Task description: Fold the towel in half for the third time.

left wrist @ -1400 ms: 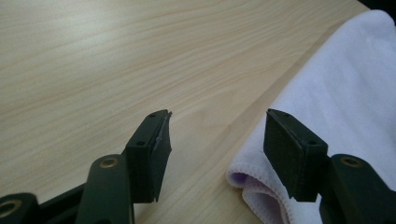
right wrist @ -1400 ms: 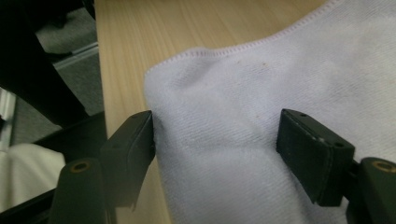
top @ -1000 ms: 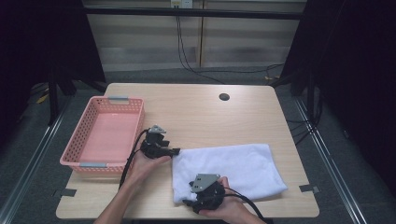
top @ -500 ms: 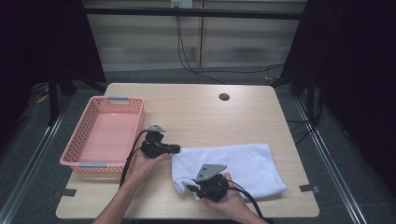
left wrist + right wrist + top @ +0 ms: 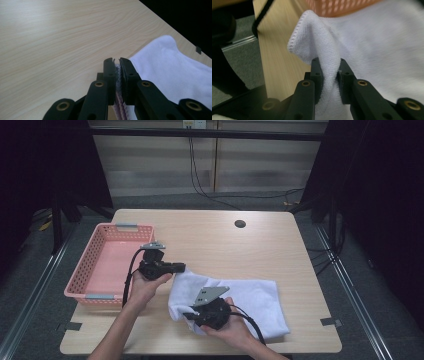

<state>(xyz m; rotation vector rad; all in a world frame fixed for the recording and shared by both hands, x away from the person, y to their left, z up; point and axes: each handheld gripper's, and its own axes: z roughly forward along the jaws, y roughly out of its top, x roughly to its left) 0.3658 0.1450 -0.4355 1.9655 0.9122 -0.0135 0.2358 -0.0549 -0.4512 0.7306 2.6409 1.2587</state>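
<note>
A white towel (image 5: 250, 297) lies on the front right of the wooden table (image 5: 210, 235). My left gripper (image 5: 178, 268) holds its far left corner. In the left gripper view the jaws have just been closing and now pinch the towel's hem (image 5: 118, 75), the rest of the towel (image 5: 172, 67) spreading to the right. My right gripper (image 5: 189, 315), with its grey plate on top, holds the near left corner. Its jaws have also just been closing and clamp a bunched fold of towel (image 5: 328, 67). The towel's left edge is raised off the table.
A pink mesh basket (image 5: 107, 262) stands at the table's left side, close to my left hand; its wall (image 5: 342, 6) shows behind the towel in the right gripper view. A round dark hole (image 5: 240, 224) sits at the far middle. Black cables trail from both grippers.
Both grippers have risen a little, and the towel's left edge has come up off the table with them. The left corners now bunch up between the two hands.
</note>
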